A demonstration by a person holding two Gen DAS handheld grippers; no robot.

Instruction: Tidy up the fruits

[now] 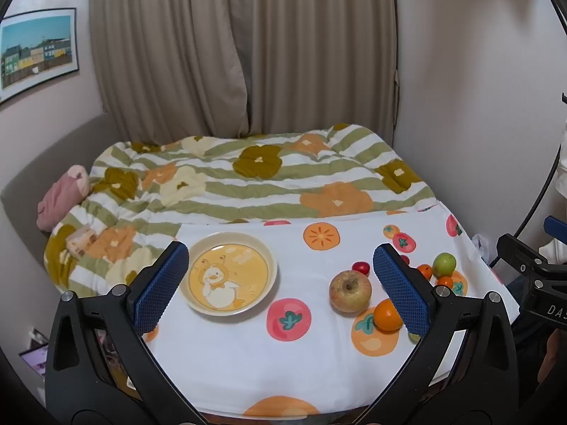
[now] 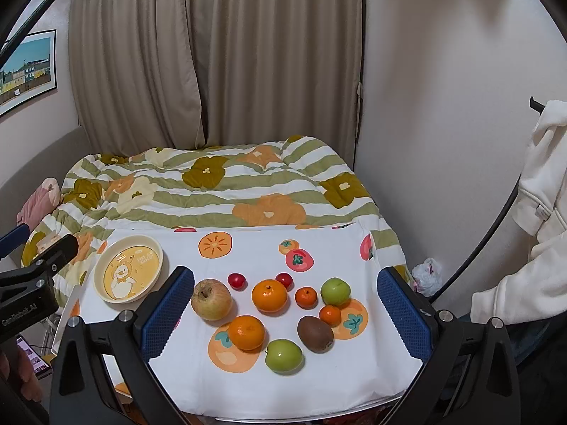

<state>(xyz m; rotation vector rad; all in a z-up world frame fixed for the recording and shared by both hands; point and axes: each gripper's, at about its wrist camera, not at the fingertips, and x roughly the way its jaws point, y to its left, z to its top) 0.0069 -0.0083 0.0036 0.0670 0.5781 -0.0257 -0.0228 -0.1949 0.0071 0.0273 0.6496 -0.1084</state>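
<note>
A cream plate with a yellow duck picture lies at the left of the white fruit-print cloth. To its right sit a pale red-yellow apple, several oranges, two green apples, a brown kiwi and two small red fruits. My left gripper hangs open above the cloth between plate and apple. My right gripper is open over the fruit cluster, holding nothing.
Behind the cloth a striped floral quilt covers a bed, with a pink cushion at its left and curtains behind. A white garment hangs at the right; a plastic bag lies below it.
</note>
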